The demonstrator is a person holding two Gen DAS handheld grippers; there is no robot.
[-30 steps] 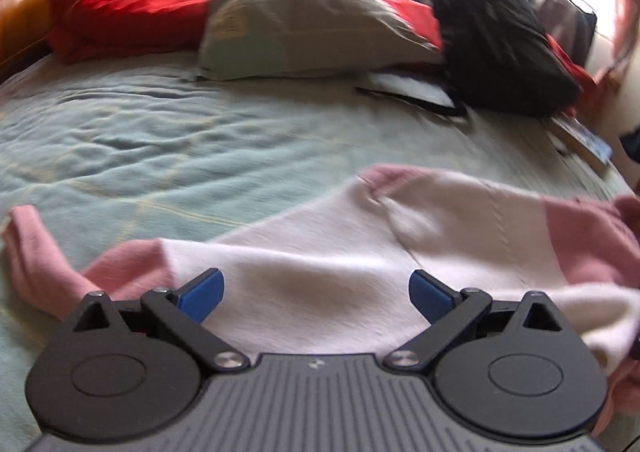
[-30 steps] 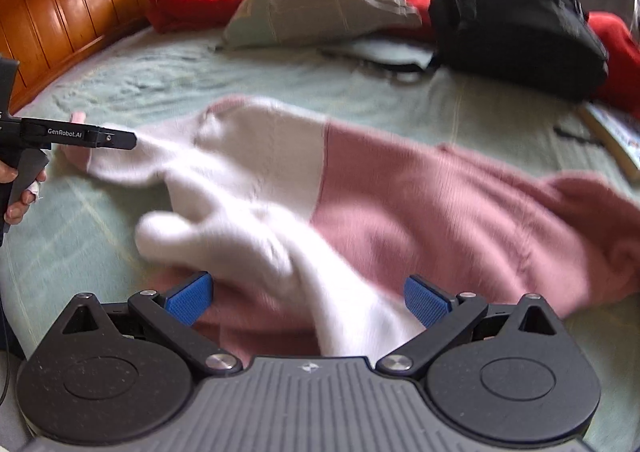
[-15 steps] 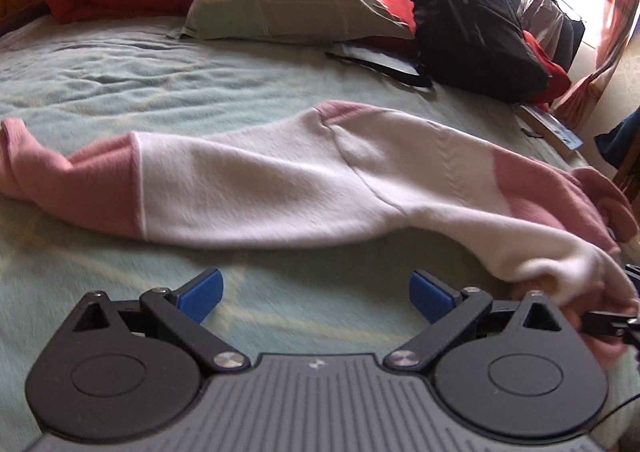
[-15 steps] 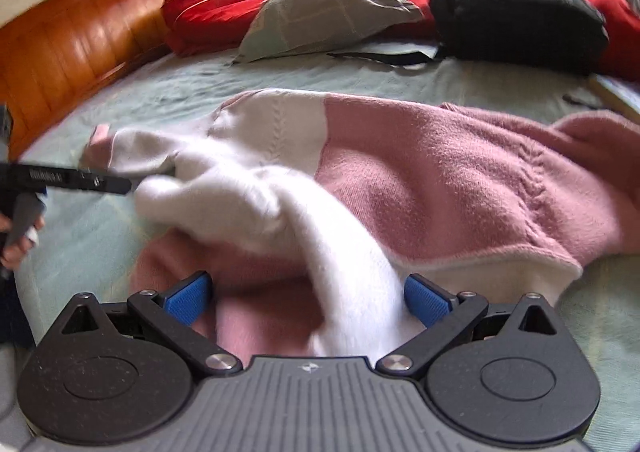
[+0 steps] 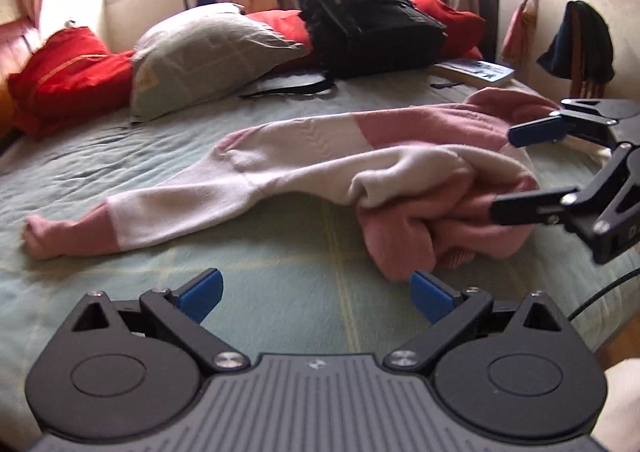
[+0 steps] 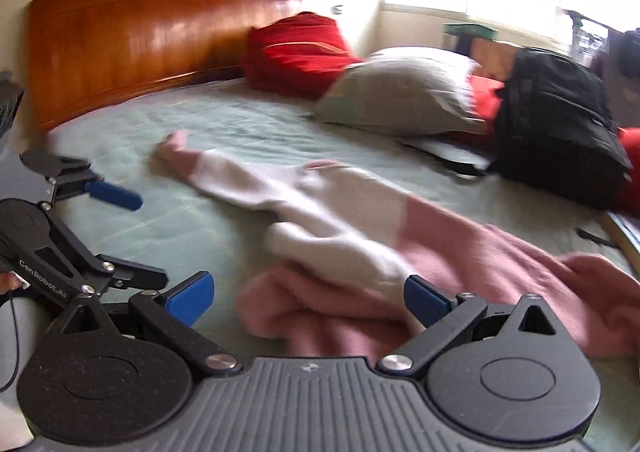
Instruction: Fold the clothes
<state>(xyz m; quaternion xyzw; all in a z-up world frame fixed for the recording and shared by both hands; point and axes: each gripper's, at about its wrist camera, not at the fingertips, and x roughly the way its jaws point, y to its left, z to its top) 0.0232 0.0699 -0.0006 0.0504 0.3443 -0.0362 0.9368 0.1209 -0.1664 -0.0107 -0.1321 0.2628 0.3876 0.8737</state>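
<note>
From the left wrist view, the left tongs stood wide apart and empty above the green bedspread. The pink and white sweater lay across the bed, one sleeve stretched left, the other bunched at the right beside the right tongs, which gaped open. From the right wrist view, the right tongs were spread wide with nothing gripped, the bunched sweater just ahead.

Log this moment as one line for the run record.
left tool open, empty | right tool open, empty | pink-and-white sweater on bed, one sleeve outstretched, other side bunched
</note>
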